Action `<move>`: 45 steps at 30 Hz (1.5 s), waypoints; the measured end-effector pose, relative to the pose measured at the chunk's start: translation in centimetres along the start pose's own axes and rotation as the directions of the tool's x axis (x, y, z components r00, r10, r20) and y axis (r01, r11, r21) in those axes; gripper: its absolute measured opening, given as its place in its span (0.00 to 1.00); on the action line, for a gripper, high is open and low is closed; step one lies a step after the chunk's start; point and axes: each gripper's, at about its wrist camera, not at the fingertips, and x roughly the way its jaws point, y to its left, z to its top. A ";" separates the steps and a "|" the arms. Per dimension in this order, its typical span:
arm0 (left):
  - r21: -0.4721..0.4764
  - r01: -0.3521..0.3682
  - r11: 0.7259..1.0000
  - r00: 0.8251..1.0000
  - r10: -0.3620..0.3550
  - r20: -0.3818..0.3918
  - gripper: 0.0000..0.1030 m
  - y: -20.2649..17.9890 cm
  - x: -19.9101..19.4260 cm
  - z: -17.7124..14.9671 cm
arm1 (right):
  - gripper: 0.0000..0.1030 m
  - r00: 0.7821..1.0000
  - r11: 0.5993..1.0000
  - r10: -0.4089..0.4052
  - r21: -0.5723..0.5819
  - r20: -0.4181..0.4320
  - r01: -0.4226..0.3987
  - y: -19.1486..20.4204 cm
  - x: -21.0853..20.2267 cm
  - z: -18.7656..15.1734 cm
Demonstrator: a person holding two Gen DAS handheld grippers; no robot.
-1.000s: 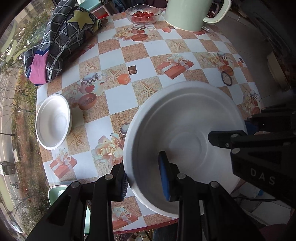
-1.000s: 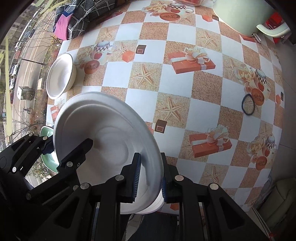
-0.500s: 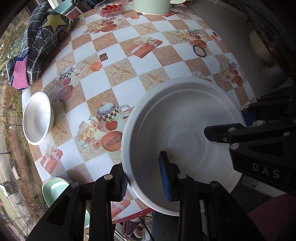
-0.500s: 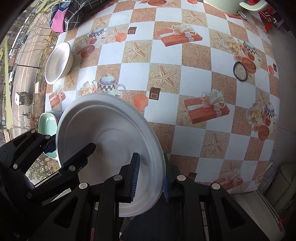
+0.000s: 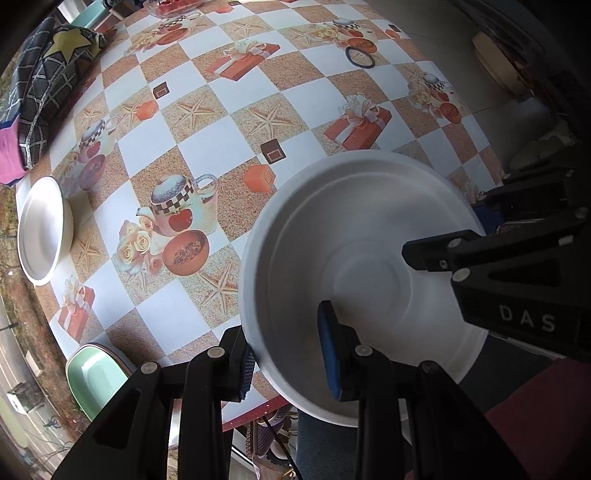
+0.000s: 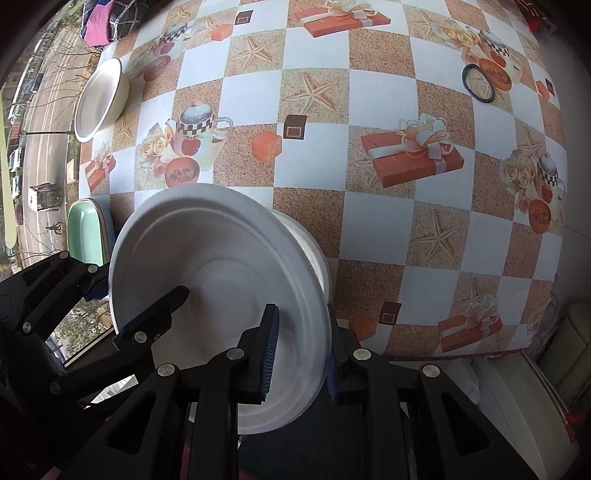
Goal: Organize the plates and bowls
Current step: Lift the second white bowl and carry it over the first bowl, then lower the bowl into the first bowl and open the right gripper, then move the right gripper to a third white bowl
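A large white plate (image 5: 369,258) hangs level over the table's near edge. My left gripper (image 5: 288,350) is shut on its near-left rim, with one blue pad inside the plate and one outside. The right gripper (image 6: 300,350) is shut on the opposite rim of the same plate (image 6: 221,280). The right gripper's finger (image 5: 424,254) reaches in over the plate from the right. Just under the plate, a white bowl (image 6: 314,251) peeks out at the table edge. Another white bowl (image 5: 40,229) (image 6: 99,96) stands at the far left of the table. A green plate (image 5: 96,376) (image 6: 83,232) lies at the near-left edge.
The checked tablecloth (image 5: 236,122) has printed teapots, gift boxes and starfish. A black hair ring (image 5: 360,59) lies far right. A dark quilted bag (image 5: 48,85) sits at the back left, a glass bowl of red fruit (image 5: 173,5) at the back.
Both grippers have carried the plate toward the table's near edge and slightly lower. The white bowl under the plate has come into the right wrist view. Both grips are unchanged.
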 end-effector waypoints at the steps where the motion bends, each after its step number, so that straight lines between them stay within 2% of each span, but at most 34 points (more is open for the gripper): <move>1: -0.001 0.006 1.000 1.000 -0.006 -0.008 0.32 0.0 0.3 -0.1 | 0.24 1.000 1.000 0.001 0.001 -0.008 -0.001 0.0 0.3 -0.1; 10: 0.004 0.030 1.000 0.997 -0.030 -0.065 0.32 -0.7 2.2 -1.2 | 0.24 0.997 1.000 0.011 0.019 -0.075 -0.010 -0.7 3.0 -1.0; 13: -0.004 0.039 0.999 0.997 -0.039 -0.070 0.35 -0.7 2.7 -1.3 | 0.24 0.996 1.000 0.014 0.015 -0.087 -0.013 -0.8 3.7 -1.2; 16: 0.004 0.029 1.000 0.998 -0.029 -0.062 0.45 -1.0 3.0 -1.3 | 0.24 0.996 1.000 0.015 0.008 -0.093 -0.015 -0.8 4.2 -1.2; 18: 0.013 0.021 1.000 0.998 -0.021 -0.053 0.56 -1.3 2.9 -1.3 | 0.24 0.994 1.000 0.028 0.011 -0.101 -0.027 -0.9 4.3 -1.2; 21: 0.021 -0.017 1.000 0.999 0.018 -0.027 0.68 -1.3 2.5 -1.3 | 0.25 0.996 1.000 0.007 0.000 -0.092 -0.007 -1.1 4.1 -1.0; 22: 0.018 -0.034 0.999 0.999 0.034 -0.018 0.68 -1.1 2.3 -1.3 | 0.36 0.996 1.000 0.004 0.002 -0.086 -0.004 -1.3 3.8 -0.8; 23: 0.013 -0.051 0.999 0.999 0.051 -0.010 0.68 -0.9 2.1 -1.2 | 0.67 0.997 1.000 0.006 0.005 -0.078 -0.006 -1.4 3.6 -0.7; 24: 0.004 -0.060 0.998 0.998 0.060 0.004 0.69 -0.7 1.9 -1.1 | 0.80 0.998 1.000 0.003 -0.001 -0.068 -0.003 -1.5 3.2 -0.5; 25: -0.011 -0.057 0.998 0.998 0.057 0.021 0.69 -0.3 1.5 -1.1 | 0.87 0.999 1.000 0.001 -0.005 -0.053 -0.001 -1.5 2.8 -0.5; 27: -0.046 -0.038 0.998 0.998 0.040 0.057 0.79 0.5 0.8 -0.9 | 0.87 0.999 1.000 -0.014 -0.012 -0.042 0.013 -1.5 2.1 0.0; 31: -0.114 -0.034 0.993 0.994 0.046 0.097 0.81 2.1 0.0 -0.7 | 0.88 0.999 0.999 -0.043 -0.001 -0.015 0.043 -2.2 0.8 1.2; 33: -0.143 -0.049 0.988 0.995 0.061 0.082 0.88 2.9 0.2 -0.6 | 0.88 0.998 0.998 -0.058 0.008 -0.004 0.058 -2.7 -0.1 2.1; 34: -0.159 -0.047 0.986 0.996 0.059 0.072 0.90 3.2 0.4 -0.6 | 0.96 0.998 0.997 -0.070 0.011 -0.001 0.070 -2.9 -0.3 2.4; 35: -0.180 -0.041 0.983 0.996 0.054 0.065 0.91 3.7 0.6 -0.8 | 1.00 0.996 0.996 -0.084 0.011 0.007 0.084 -2.8 -0.6 2.7; 40: -0.290 0.017 0.957 0.998 0.003 0.069 0.91 6.0 0.5 -1.7 | 1.00 0.991 0.993 -0.119 0.005 0.054 0.119 -2.7 -2.4 4.3; 45: -0.397 0.020 0.917 0.996 0.015 0.085 0.91 8.6 -0.4 -2.4 | 1.00 0.983 0.988 -0.152 -0.021 0.107 0.155 -1.8 -4.2 6.5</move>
